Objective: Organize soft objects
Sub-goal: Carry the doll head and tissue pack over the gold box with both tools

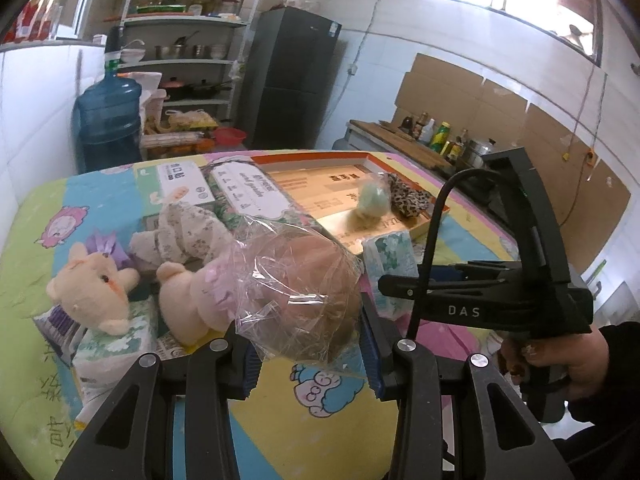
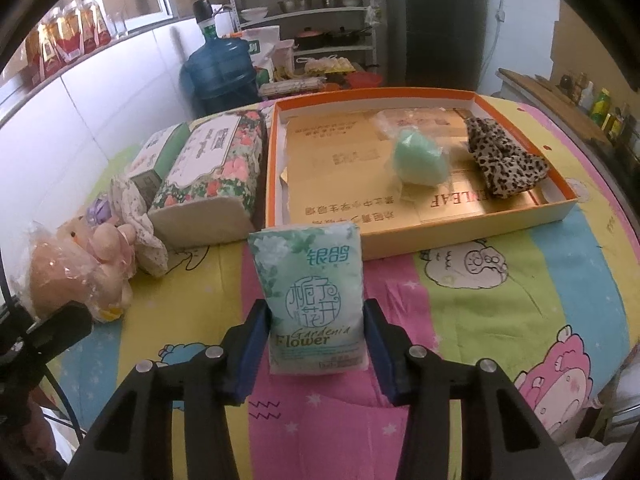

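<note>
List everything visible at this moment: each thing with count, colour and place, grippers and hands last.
Tray: one, orange-rimmed, far right of the table.
Green soft ball: one, bagged, in the tray.
Leopard-print cloth: one, in the tray, right of the ball.
Gardenia tissue pack: one, pale green, near the tray.
Floral tissue pack: one, left of the tray.
Bagged plush toy: one, pinkish-tan, clear wrap.
Plush pig: one, peach, left edge.
Water jug: one, blue, behind the table.
Left gripper: shut on the bagged plush toy.
Right gripper: pads touching the Gardenia pack's sides.
Hand: one, holding the right gripper.
</note>
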Demonstrator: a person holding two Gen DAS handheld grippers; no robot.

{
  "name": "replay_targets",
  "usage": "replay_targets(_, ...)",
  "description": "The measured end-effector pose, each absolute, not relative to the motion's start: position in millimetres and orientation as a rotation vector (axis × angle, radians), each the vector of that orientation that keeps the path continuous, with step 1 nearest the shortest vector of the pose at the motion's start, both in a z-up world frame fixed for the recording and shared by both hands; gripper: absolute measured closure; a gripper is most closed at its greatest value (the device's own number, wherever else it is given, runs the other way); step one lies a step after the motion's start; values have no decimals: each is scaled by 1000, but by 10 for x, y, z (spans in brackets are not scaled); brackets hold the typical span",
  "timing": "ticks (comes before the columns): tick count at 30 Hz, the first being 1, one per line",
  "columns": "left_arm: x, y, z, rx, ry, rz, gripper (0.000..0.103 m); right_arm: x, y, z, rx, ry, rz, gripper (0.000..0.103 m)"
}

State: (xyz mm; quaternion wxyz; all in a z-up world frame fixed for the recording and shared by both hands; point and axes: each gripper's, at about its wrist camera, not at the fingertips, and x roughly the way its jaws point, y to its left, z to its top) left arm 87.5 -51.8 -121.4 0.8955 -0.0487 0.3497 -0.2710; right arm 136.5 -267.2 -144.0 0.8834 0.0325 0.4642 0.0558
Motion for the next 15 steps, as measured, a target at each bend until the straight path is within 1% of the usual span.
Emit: replay_targets(15,998,-854,-1093,-80,687,-637,61,1227,-3139,-1051,140,874,45,55)
